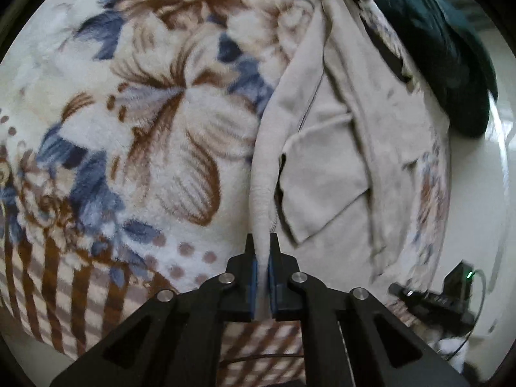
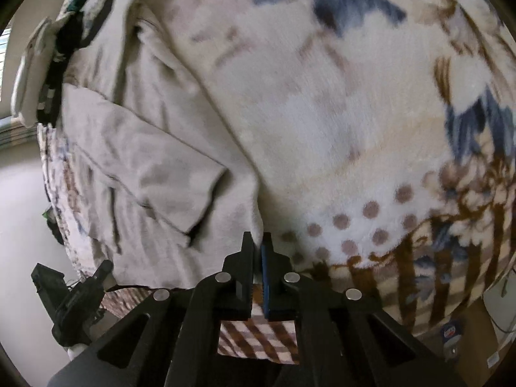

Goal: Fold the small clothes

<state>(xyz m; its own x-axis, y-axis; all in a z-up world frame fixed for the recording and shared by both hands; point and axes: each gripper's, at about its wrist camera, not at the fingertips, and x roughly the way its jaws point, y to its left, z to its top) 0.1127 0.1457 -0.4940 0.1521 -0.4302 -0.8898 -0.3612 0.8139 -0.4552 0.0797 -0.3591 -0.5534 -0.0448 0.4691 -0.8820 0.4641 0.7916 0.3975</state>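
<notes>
A small beige garment (image 1: 335, 167) lies on a floral fleece blanket (image 1: 135, 122). In the left wrist view it stretches away to the upper right, with a folded flap near the middle. My left gripper (image 1: 262, 242) is shut on the garment's near edge, the cloth pinched between the blue pads (image 1: 253, 271). In the right wrist view the same garment (image 2: 145, 161) lies at the left on the blanket (image 2: 338, 113). My right gripper (image 2: 257, 240) is shut on the garment's near right corner. The other gripper (image 2: 77, 296) shows at the lower left.
A dark green cloth (image 1: 451, 48) lies at the far right beyond the garment. The other gripper's black body (image 1: 445, 293) shows at the blanket's right edge. Pale floor (image 2: 22, 225) lies beyond the blanket's left edge. A checked blanket border (image 2: 258, 338) hangs under my right gripper.
</notes>
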